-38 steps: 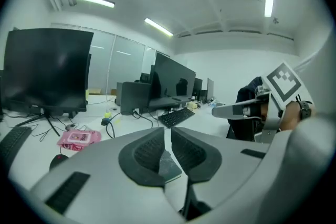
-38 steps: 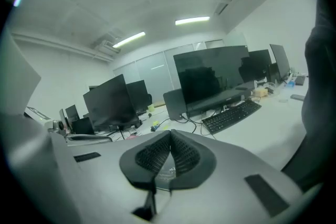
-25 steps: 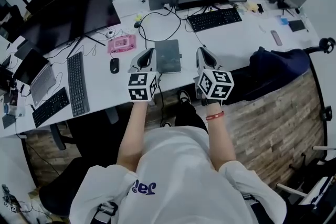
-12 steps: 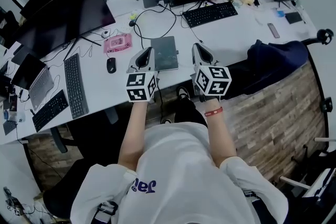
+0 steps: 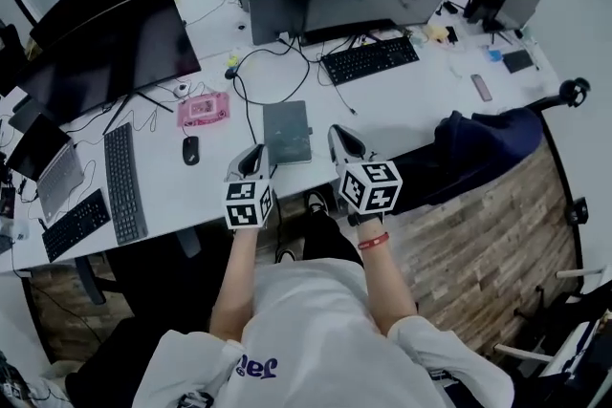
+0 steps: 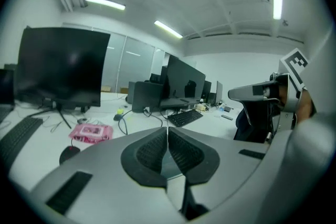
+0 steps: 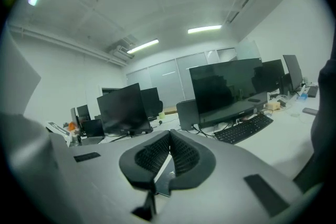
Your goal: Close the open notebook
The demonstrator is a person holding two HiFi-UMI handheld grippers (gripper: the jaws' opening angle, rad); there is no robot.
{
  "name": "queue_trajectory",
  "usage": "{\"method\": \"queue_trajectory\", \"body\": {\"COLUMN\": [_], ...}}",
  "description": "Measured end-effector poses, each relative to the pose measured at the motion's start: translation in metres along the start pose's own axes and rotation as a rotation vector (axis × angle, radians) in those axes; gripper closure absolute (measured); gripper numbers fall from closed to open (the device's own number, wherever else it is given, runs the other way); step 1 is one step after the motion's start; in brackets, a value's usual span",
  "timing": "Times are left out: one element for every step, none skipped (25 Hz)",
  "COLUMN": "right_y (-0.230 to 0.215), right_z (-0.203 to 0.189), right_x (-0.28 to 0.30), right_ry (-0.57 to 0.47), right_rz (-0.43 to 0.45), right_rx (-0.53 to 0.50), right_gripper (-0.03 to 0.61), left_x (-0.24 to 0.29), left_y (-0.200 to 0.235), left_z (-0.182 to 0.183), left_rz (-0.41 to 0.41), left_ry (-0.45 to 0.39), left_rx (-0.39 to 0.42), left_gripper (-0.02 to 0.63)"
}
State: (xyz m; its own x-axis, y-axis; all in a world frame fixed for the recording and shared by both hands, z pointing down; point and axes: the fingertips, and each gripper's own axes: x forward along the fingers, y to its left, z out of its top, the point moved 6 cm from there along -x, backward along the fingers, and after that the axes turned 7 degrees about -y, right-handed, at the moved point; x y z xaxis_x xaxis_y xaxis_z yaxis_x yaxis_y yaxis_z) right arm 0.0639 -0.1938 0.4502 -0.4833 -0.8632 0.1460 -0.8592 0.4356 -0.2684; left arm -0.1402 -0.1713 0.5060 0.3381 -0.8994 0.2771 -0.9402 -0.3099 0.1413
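Note:
The notebook (image 5: 287, 131) is dark grey and lies closed and flat on the white desk (image 5: 402, 105), near its front edge. My left gripper (image 5: 257, 151) hangs at the desk's front edge, just left of the notebook's near corner, with its jaws shut and nothing in them. My right gripper (image 5: 337, 130) hovers to the right of the notebook, also shut and empty. In the left gripper view the pads (image 6: 152, 152) meet in a thin line. The right gripper view shows its pads (image 7: 184, 157) touching, with a strip of the dark notebook (image 7: 166, 179) below them.
A black mouse (image 5: 189, 149) and a pink box (image 5: 204, 108) lie left of the notebook, beside a keyboard (image 5: 124, 182). Monitors (image 5: 105, 33) and another keyboard (image 5: 369, 59) stand behind, with a black cable (image 5: 251, 81) looping between. A dark jacket (image 5: 478, 143) drapes over the desk's right edge.
Both grippers have dropped and drawn back from beside the notebook toward the desk's front edge. The notebook stays closed and has not moved.

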Motion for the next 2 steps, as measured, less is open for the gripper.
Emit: {"method": "queue_trajectory", "body": {"right_y": [0.008, 0.015], "right_z": [-0.011, -0.023], "right_x": [-0.004, -0.007], "right_ry": [0.026, 0.053], "right_rz": [0.003, 0.005], "right_rx": [0.017, 0.033], "right_gripper": [0.566, 0.566], "left_x": [-0.011, -0.022], "left_y": [0.006, 0.013], "left_z": [-0.019, -0.037], "left_rz": [0.01, 0.019], "left_ry": [0.045, 0.089], "left_rx": [-0.031, -0.063], "left_gripper": [0.592, 0.592]}}
